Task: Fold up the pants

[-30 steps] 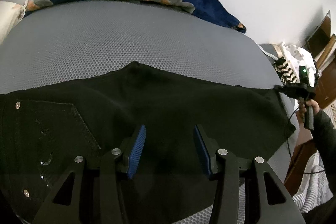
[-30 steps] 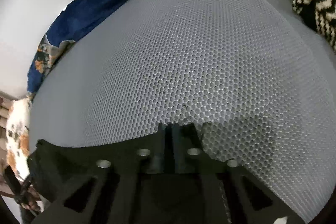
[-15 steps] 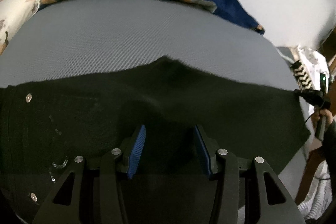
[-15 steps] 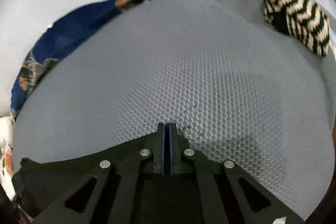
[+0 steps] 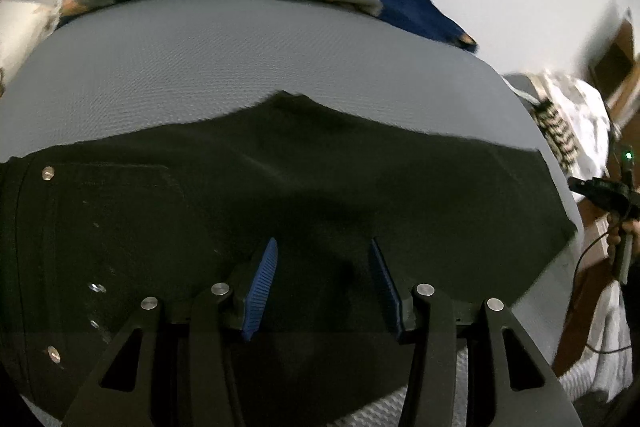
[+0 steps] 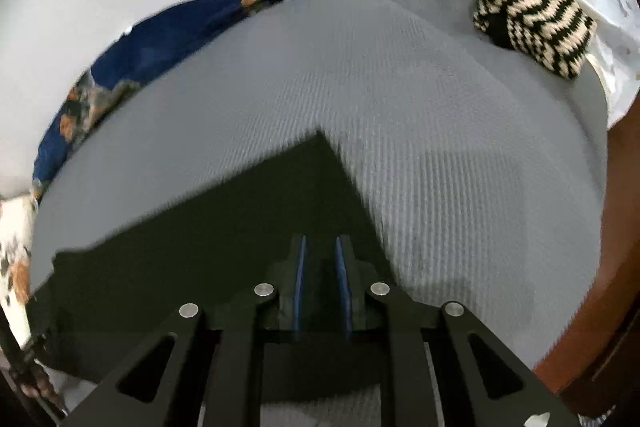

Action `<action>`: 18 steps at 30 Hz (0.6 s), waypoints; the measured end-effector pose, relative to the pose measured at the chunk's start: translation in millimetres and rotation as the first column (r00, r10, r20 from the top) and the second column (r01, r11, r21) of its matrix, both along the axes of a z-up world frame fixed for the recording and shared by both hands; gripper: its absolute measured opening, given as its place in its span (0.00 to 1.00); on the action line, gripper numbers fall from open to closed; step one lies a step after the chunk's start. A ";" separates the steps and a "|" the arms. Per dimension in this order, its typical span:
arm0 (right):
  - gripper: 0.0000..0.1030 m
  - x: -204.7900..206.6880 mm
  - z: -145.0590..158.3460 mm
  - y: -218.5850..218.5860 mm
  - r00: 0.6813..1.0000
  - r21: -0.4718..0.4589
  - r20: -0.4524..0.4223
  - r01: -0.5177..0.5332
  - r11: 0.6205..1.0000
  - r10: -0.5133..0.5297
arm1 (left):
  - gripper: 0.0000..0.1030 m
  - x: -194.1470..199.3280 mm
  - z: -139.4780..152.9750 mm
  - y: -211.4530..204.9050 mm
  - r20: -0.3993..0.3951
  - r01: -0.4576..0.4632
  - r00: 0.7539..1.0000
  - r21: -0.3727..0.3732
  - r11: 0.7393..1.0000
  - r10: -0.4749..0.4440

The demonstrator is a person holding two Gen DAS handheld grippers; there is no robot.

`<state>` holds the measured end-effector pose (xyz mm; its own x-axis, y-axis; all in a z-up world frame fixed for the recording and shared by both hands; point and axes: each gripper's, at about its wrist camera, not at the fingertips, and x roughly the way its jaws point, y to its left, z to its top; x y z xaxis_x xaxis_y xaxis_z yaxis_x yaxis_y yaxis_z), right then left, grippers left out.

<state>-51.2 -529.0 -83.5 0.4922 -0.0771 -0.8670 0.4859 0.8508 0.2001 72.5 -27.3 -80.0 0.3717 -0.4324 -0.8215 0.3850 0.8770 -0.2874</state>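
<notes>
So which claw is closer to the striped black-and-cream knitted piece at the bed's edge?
Right. The right claw hovers over the black pants' end, nearest the striped black-and-cream knitted piece. The left claw sits mid-pants, farther away.

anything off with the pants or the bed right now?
One thing: the black pants lie mostly flat on the grey mattress, but their far edge humps up into a peak mid-length instead of running straight. No damage or spill shows.
</notes>
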 end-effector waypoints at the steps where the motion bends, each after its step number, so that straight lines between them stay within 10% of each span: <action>1: 0.15 -7.9 -3.6 4.4 1.000 -0.004 -0.008 -0.002 1.000 0.002 | 0.48 -2.0 -0.3 -2.1 -0.002 0.012 1.000 0.000 1.000 -0.012; 18: 0.16 -35.5 -10.0 25.7 0.998 0.007 -0.042 0.054 0.998 -0.054 | 0.53 -38.0 -12.5 13.1 -0.021 0.026 0.999 -0.031 0.999 -0.026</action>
<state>-86.7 -503.3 -93.5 0.4505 -0.0952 -0.8877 0.5394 0.8213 0.1857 34.5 -14.3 -92.5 0.3422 -0.4669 -0.8154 0.4010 0.8574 -0.3227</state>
